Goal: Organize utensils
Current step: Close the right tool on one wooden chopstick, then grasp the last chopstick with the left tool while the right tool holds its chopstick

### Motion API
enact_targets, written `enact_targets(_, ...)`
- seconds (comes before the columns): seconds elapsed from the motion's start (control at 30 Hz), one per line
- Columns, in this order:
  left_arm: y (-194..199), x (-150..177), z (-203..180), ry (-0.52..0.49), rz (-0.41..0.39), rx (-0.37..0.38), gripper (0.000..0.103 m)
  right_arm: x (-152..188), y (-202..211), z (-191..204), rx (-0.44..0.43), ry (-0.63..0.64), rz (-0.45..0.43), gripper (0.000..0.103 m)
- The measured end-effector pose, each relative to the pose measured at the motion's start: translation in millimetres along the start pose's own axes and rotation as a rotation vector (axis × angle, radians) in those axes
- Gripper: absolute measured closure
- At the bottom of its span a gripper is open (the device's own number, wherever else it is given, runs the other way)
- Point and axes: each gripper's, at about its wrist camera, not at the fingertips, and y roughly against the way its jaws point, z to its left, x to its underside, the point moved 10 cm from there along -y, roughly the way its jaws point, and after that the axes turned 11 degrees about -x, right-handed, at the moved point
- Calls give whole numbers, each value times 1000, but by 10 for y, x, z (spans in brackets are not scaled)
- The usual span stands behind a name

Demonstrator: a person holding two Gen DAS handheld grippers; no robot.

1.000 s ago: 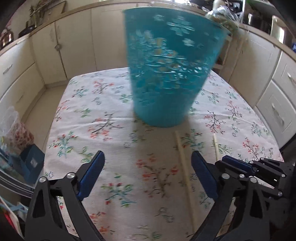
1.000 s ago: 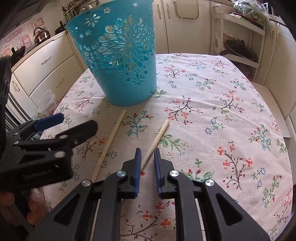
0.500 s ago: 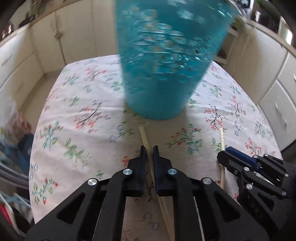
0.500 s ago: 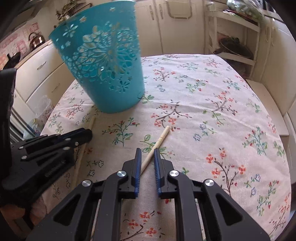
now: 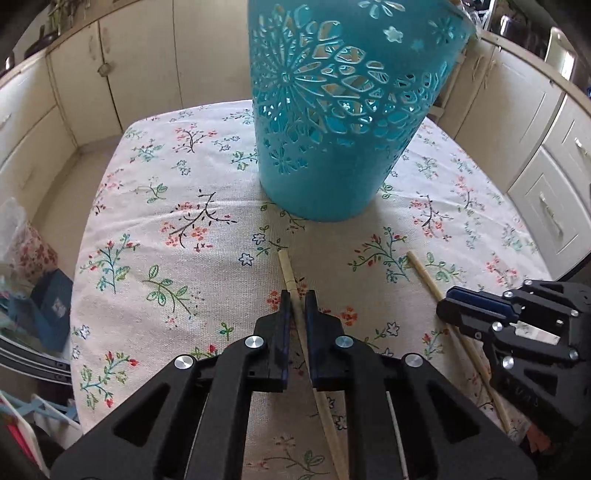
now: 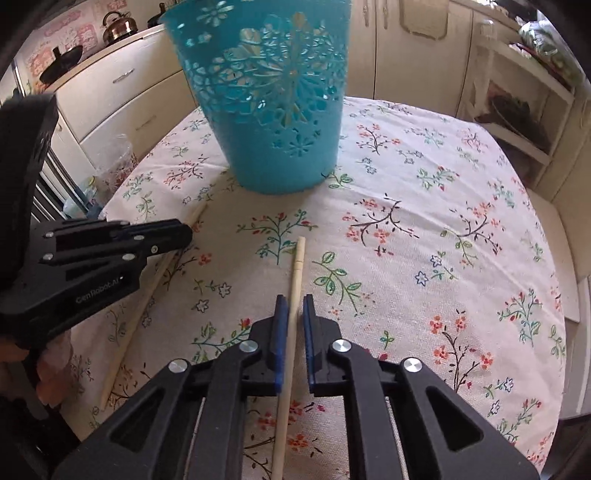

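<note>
A tall blue cut-out basket (image 5: 332, 147) (image 6: 280, 140) stands upright on the flowered tablecloth (image 5: 166, 221). Two pale wooden chopsticks lie in front of it. My left gripper (image 5: 297, 295) is shut on the left chopstick (image 5: 286, 266) near its far end, which points at the basket. My right gripper (image 6: 293, 299) is shut on the right chopstick (image 6: 298, 258), held low over the cloth. Each view shows the other tool from the side: the right gripper (image 5: 448, 301) over its chopstick (image 5: 421, 269), and the left gripper (image 6: 186, 230) over its chopstick (image 6: 197, 214).
Cream kitchen cabinets (image 5: 129, 74) ring the table on all sides. A kettle (image 6: 118, 26) sits on the left counter and an open shelf unit (image 6: 517, 110) stands to the right. Bags and boxes (image 5: 40, 288) crowd the floor past the table's left edge.
My left gripper was wide open a second ago; it shifted onto the left chopstick and closed on it. The right gripper kept its chopstick and rolled, so the stick now points straighter ahead.
</note>
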Motion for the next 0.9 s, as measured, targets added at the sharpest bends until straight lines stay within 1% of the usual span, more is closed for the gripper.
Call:
enact_targets(0.07,-2,-9,-10,-16,-13,-19,95,-3,-1,16,17,11,-6,93)
enact_targets(0.13,-12,-9,-26,-26,-22,-28,95,-12,-3,-31,24,-5,-17,96)
enact_targets(0.33,-2,-19,-7,-13,-24,-11,95,-8,23,-104,24,-55,-45,96)
enact_targets(0.5,7,-16,-39,-41,-56,-49,95,-4,18,-89,36,-54,-54,96)
enact_targets(0.8,14,-14,-37,-29,-68,-44,95,10,32,-95,32,-65,-63,96)
enact_targets(0.9,14,-15,-25,-16,-66,-30,96,8,31,-92,41,-66,-73,97)
